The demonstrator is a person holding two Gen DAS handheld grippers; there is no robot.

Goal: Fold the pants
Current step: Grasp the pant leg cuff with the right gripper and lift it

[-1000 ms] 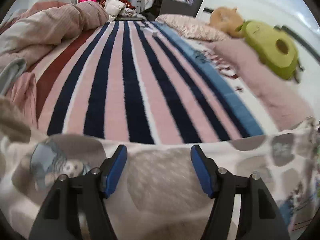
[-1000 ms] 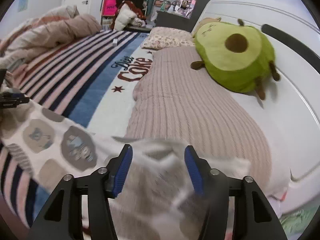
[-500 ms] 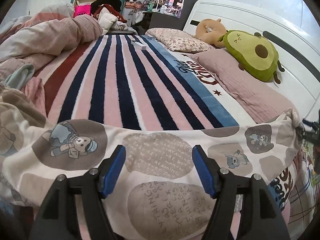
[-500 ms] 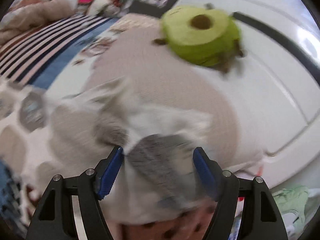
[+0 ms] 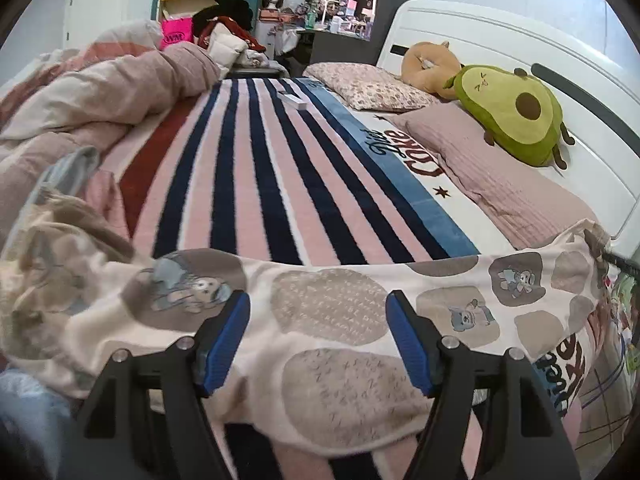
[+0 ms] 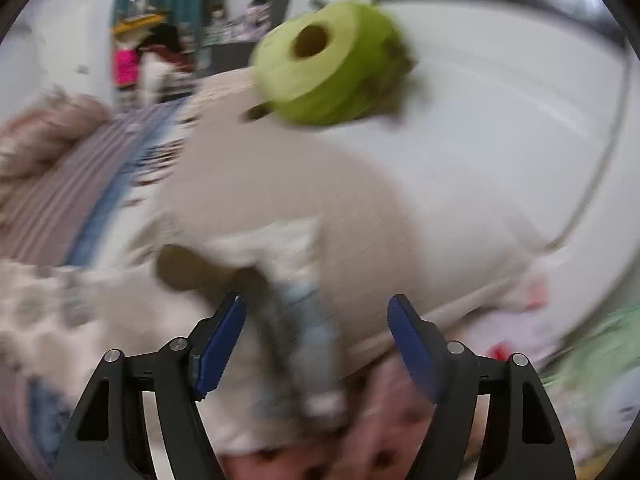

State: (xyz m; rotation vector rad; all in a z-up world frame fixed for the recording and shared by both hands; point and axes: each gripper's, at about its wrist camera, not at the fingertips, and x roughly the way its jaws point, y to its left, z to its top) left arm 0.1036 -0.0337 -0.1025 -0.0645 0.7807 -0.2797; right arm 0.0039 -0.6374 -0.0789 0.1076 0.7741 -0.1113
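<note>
Patterned pants (image 5: 328,312) across the striped blanket (image 5: 256,168), under the parted, just-widening left claw (image 5: 318,338).

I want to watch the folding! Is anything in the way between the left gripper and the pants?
No, nothing visible. The pants lie right between and under the left gripper's open fingers, spread across the striped blanket.

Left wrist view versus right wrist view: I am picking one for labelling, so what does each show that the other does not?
Only the left wrist view shows the pants spread sharply across the bed's near edge, the orange plush and the floral pillow. Only the right wrist view, heavily blurred, shows a green cloth at lower right. Both show the avocado plush, the striped blanket, the white headboard and patterned fabric between open tool fingers: left tool, right tool.
</note>
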